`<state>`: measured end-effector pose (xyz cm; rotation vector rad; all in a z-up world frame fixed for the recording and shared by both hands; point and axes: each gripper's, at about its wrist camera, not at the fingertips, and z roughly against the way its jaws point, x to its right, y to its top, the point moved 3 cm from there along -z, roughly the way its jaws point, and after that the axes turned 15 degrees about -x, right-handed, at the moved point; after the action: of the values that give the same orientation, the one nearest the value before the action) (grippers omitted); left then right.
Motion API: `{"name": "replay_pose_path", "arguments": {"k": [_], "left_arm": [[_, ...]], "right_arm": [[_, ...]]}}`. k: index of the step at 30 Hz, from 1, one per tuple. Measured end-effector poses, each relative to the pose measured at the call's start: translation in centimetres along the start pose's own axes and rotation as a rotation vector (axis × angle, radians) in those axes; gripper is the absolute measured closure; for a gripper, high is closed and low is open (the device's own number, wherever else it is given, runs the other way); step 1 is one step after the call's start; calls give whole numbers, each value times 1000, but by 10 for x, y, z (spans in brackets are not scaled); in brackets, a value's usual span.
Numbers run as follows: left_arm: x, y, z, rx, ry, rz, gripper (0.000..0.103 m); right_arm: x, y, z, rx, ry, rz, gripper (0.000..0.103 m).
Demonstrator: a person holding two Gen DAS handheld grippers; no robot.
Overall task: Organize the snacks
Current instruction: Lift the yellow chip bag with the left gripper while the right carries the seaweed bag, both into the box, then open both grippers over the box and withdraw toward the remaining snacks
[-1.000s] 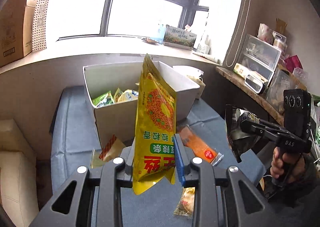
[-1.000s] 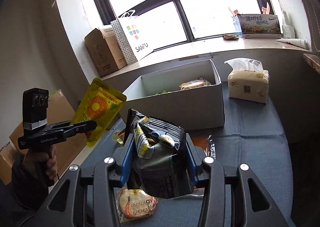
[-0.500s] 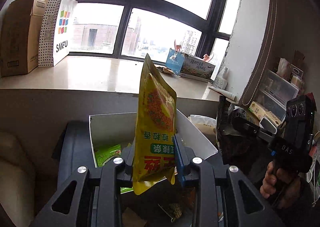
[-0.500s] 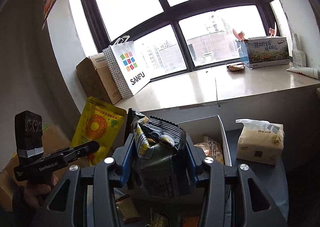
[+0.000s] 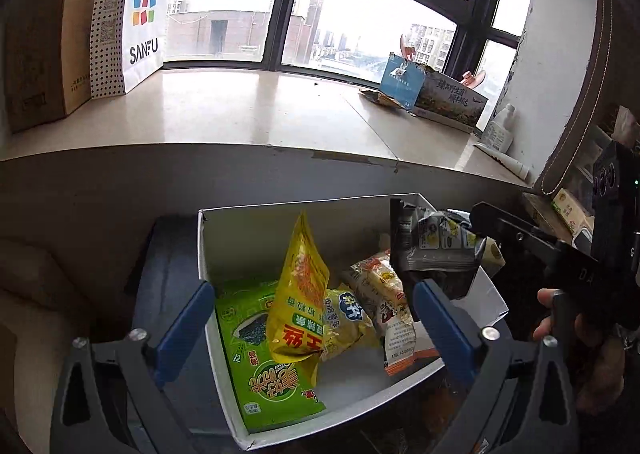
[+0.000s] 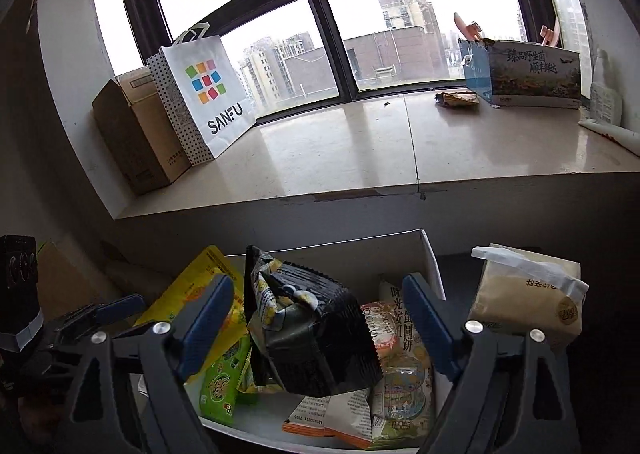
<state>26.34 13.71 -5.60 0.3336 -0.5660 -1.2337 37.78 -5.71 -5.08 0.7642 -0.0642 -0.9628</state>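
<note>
Two snack bags in the white box, both grippers spread above it.

The yellow snack bag [image 5: 300, 290] stands tilted inside the white box [image 5: 224, 238], leaning on a green packet [image 5: 264, 366] at its 7 o'clock, free between the wide-spread pads of the left gripper [image 5: 316, 330]. The black snack bag [image 6: 308, 330] sits in the same box, upright on other packets, with the right gripper [image 6: 320, 326] spread clear either side. At the box's 3 o'clock, a tissue pack [image 6: 528, 298]; at 12 o'clock, the windowsill [image 6: 360, 149].

Blue-covered table [image 5: 168, 274] w/ white box [image 5: 360, 410] & tissue pack [image 6: 528, 294].
</note>
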Motion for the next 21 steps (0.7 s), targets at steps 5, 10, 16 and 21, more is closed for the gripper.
{"name": "replay_pose_path", "arguments": {"k": [5, 10, 16, 21], "left_arm": [[-8, -19, 8, 2, -16, 8, 0], [-3, -36, 20, 14, -39, -15, 0], [19, -67, 57, 73, -89, -101, 0], [42, -100, 88, 128, -151, -148, 0]], "right_arm": [[8, -11, 15, 26, 10, -34, 0], [-4, -27, 37, 68, -9, 20, 0], [-25, -59, 82, 144, -3, 112, 0], [-39, -99, 115, 177, -25, 207, 0]]}}
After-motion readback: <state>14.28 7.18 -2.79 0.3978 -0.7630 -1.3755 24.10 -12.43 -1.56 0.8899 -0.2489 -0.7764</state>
